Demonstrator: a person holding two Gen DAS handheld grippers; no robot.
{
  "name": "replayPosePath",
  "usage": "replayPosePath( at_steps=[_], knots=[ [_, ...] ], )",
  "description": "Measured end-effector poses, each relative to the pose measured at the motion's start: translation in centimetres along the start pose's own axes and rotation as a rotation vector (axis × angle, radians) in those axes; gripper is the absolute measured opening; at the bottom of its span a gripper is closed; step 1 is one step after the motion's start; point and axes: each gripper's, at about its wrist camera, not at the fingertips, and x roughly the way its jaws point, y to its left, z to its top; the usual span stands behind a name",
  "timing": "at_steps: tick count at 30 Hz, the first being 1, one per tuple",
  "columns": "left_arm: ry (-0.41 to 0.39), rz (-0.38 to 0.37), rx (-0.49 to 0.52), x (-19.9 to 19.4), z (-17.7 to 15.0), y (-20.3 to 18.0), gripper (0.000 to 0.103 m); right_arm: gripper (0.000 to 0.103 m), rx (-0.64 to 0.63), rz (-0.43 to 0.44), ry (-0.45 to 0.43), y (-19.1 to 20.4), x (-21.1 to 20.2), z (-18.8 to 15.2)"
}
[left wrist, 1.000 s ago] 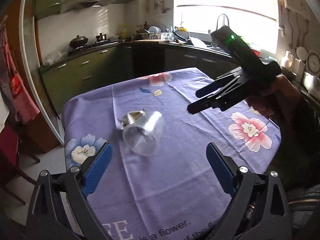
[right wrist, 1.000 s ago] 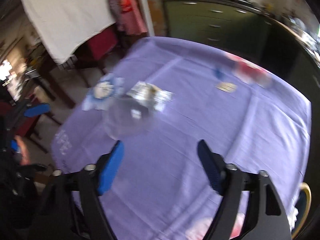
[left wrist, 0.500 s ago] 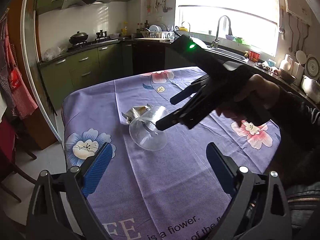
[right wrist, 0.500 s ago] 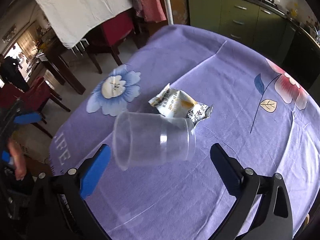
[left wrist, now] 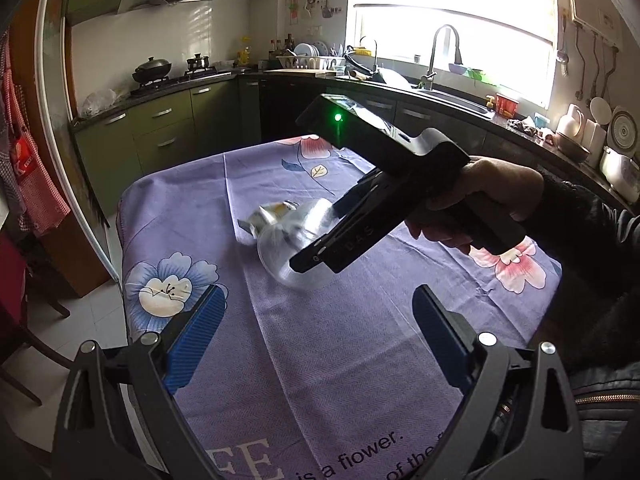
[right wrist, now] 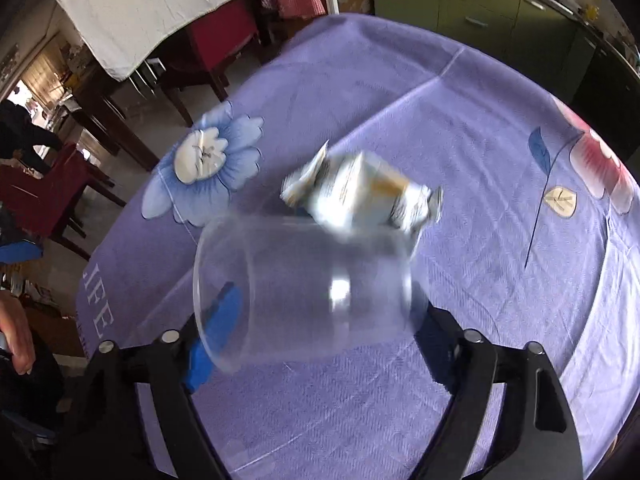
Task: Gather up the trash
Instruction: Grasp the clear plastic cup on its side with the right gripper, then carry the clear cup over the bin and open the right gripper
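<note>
Now the clear plastic cup (right wrist: pixel 304 288) lies on its side between the jaws of the right gripper (right wrist: pixel 324 320), low in the middle of the right wrist frame, its open rim toward the left blue pad (right wrist: pixel 216 332); the jaws are closing around it, and whether the pads press it yet I cannot tell. It rests on the purple flowered cloth of the bench (right wrist: pixel 500 128). Just above it, touching its far side, sits a crumpled white wrapper (right wrist: pixel 360 196), blurred. The cup is see-through, smooth, with a bright glint. Half a second ago the cup lay ahead of the tips, with the jaws wider. The left gripper (left wrist: pixel 316 316) hangs wide open and holding nothing, low in its own frame, well short of the cup (left wrist: pixel 288 256)
</note>
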Motion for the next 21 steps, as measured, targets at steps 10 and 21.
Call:
replayPosePath(
  at_steps=[10,21],
  knots=[
    [0.009,-0.006,0.014,0.3,0.1,-0.3,0.090,0.081,0.037,0.020,-0.063,-0.5,-2.6,-1.7],
    [0.008,-0.024,0.055,0.4,0.8,-1.8,0.090,0.081,0.106,0.005,-0.156,-2.0,-8.3,-6.3]
  ],
)
